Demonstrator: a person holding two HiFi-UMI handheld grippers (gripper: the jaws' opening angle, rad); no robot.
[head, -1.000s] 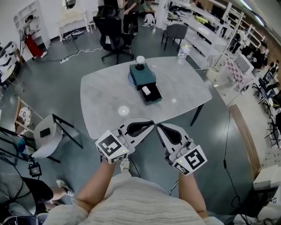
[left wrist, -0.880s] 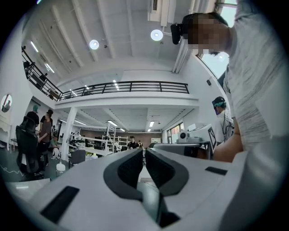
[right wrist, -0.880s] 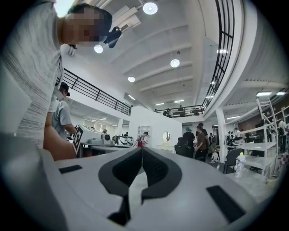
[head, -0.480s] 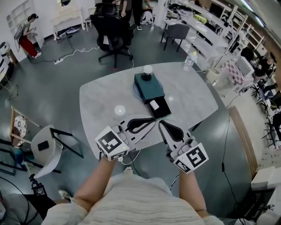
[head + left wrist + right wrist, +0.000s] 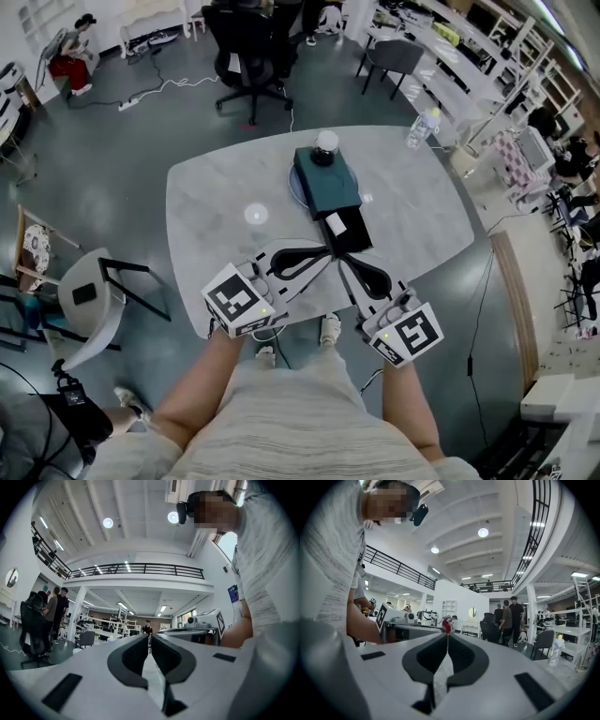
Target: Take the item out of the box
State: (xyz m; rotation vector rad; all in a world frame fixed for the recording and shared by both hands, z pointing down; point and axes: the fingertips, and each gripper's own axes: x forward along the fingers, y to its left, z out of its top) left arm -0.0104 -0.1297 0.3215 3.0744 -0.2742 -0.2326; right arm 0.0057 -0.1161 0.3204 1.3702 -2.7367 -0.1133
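Item (image 5: 334,225), small and white, lies ahead of both tongs, and neither has hold of it. The left tongs (image 5: 150,638) are closed to a hairline slit with nothing between the jaws. The right tongs (image 5: 447,637) are fully closed and equally empty. From the head view the two angle inward over the near edge of the grey desk (image 5: 216,197), their tips close together. They sit just short of the near end of a dark drawer (image 5: 354,236). The drawer is pulled out toward the person from a teal box (image 5: 328,183) at the middle of the desk. The item rests in the drawer's far part, close to the box. A white round object (image 5: 326,142) sits on the far end of the box top. A clear bottle (image 5: 424,125) stands well apart at the far right edge. Beyond the desk is a black office chair (image 5: 248,47).
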